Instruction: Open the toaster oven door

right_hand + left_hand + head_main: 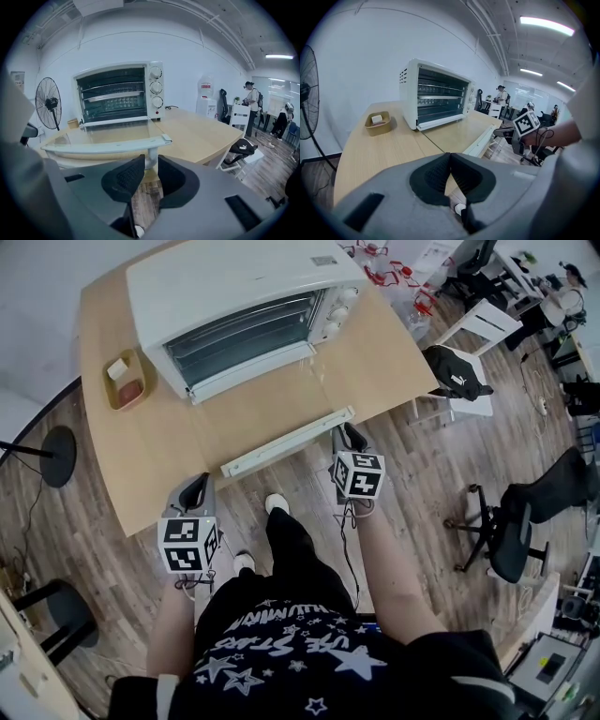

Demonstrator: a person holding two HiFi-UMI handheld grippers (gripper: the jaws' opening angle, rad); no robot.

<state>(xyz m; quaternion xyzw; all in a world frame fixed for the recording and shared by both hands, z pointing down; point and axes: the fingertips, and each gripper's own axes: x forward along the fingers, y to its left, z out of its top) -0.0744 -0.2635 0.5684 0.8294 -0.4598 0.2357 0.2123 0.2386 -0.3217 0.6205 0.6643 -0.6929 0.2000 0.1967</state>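
Observation:
The white toaster oven (244, 287) stands at the back of the wooden table (384, 362), and its glass door (272, 409) lies folded down flat. The door's long white handle (286, 442) runs along the table's front edge. My right gripper (349, 434) is at the handle's right end. In the right gripper view the handle's post (150, 157) sits between the pads of my right gripper (149, 161), which is shut on it. My left gripper (195, 486) hangs below the table's near-left edge, shut with nothing in it (450, 157).
A small brown tray (125, 379) with food sits left of the oven. A white chair carrying a black bag (455, 371) stands right of the table, and an office chair (506, 521) is further right. A fan base (56, 456) is on the floor at left.

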